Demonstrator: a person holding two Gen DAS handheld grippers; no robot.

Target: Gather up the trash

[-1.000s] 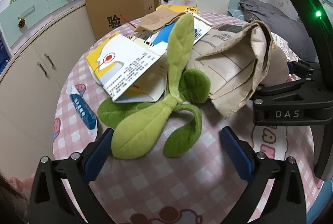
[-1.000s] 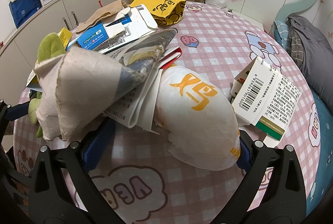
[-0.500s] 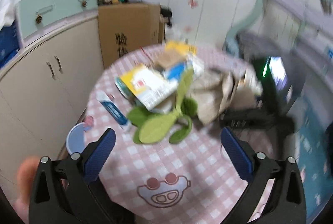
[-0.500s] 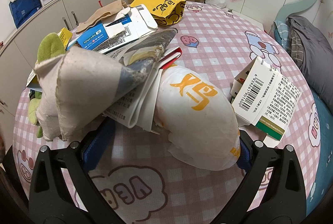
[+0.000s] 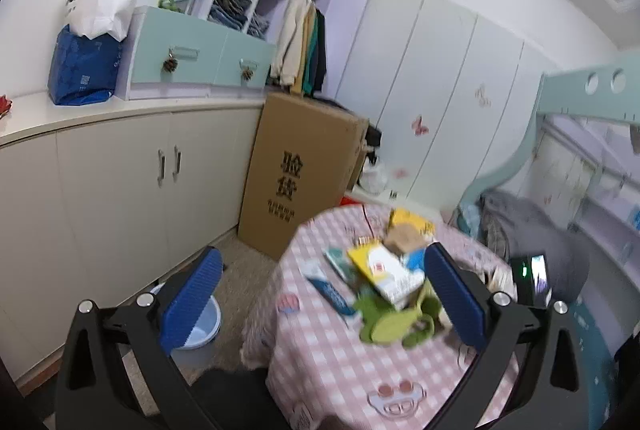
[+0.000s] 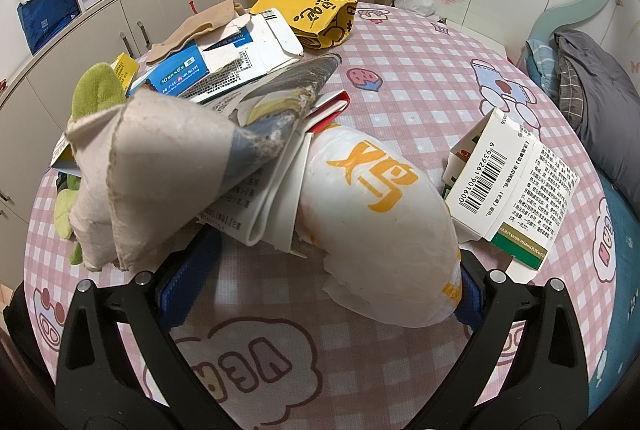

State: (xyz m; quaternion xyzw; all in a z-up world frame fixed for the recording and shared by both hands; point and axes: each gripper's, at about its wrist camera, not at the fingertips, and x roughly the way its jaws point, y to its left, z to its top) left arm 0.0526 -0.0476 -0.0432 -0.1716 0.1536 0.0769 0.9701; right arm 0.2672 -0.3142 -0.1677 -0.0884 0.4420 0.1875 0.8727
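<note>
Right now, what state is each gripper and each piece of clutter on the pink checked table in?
left gripper: open, empty, raised off the table.
right gripper: open, straddling the white paper bag.
white paper bag with orange print: lying on its side, crumpled.
white medicine box with barcode: flap open, tilted.
grey folded cardboard piece: propped on the pile.
yellow paper bag: lying on its side, mouth open.
green plush toy: lying flat.

Left gripper (image 5: pixel 320 294): matte black angular frame, two ribbed blue finger pads (image 5: pixel 191 300), round silver screws at the finger pivots. Right gripper (image 6: pixel 320 286): same black frame, blue ribbed pads (image 6: pixel 188 276), silver screws on each arm. No markings or cables are visible in either wrist view.
</note>
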